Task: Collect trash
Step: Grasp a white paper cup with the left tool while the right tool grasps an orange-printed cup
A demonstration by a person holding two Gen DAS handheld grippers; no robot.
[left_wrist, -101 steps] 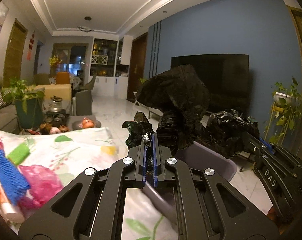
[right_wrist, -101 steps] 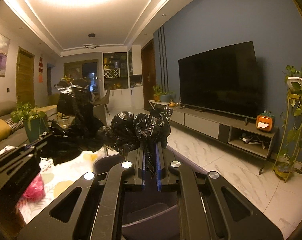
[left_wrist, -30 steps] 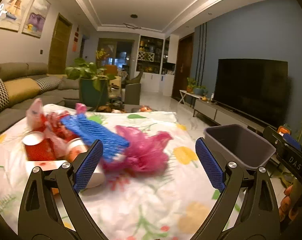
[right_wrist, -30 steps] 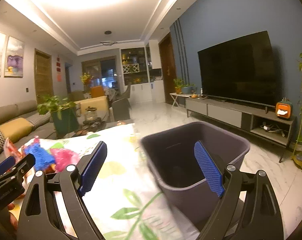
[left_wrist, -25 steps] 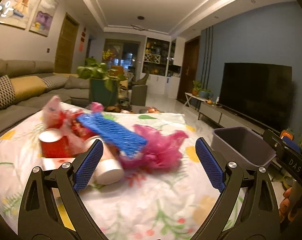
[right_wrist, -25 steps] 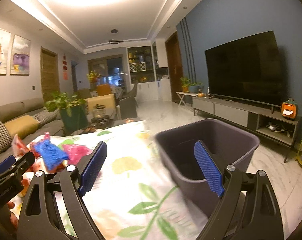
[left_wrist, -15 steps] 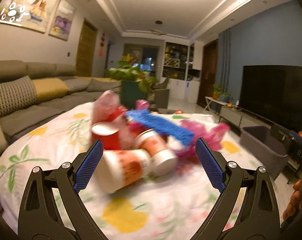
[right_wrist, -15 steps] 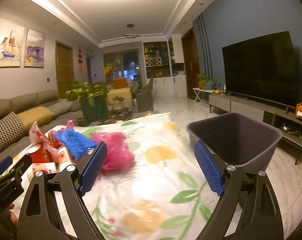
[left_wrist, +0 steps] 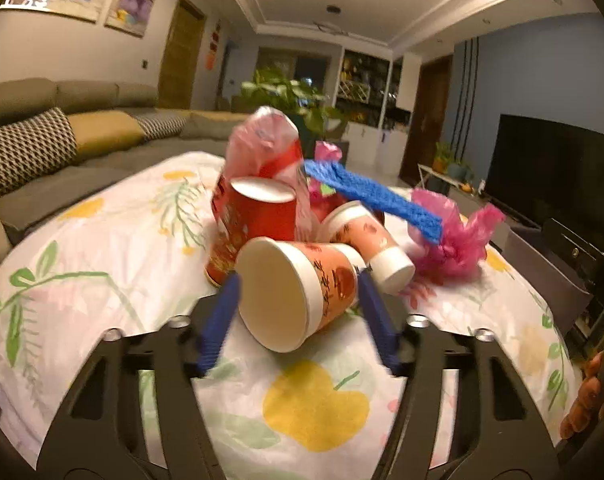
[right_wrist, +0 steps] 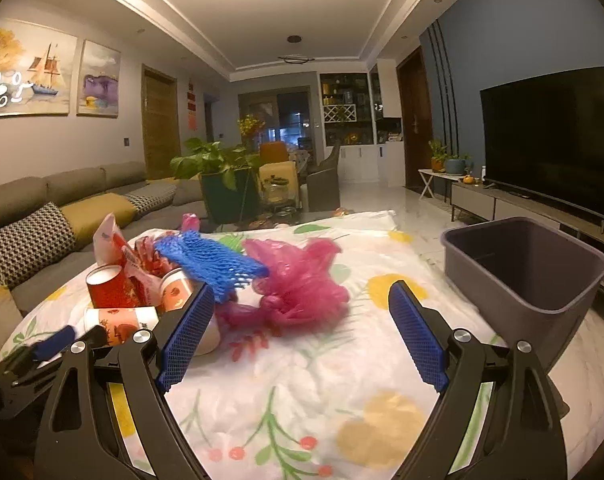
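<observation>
Your left gripper [left_wrist: 298, 312] is spread around a paper cup [left_wrist: 298, 288] lying on its side on the floral tablecloth [left_wrist: 102, 248], mouth toward you, base pointing away to the right. Behind it crowd a red cup [left_wrist: 258, 212], a second paper cup [left_wrist: 365, 240], blue foam netting [left_wrist: 373, 196] and a pink bag [left_wrist: 453, 240]. Your right gripper [right_wrist: 298, 340] hangs agape, empty, the grey bin [right_wrist: 521, 268] at right.

Red cup [left_wrist: 258, 212], blue mesh [left_wrist: 371, 196], pink bag [right_wrist: 298, 284], grey bin [right_wrist: 525, 268], white floral cloth [right_wrist: 302, 392], blue-padded tongs.
</observation>
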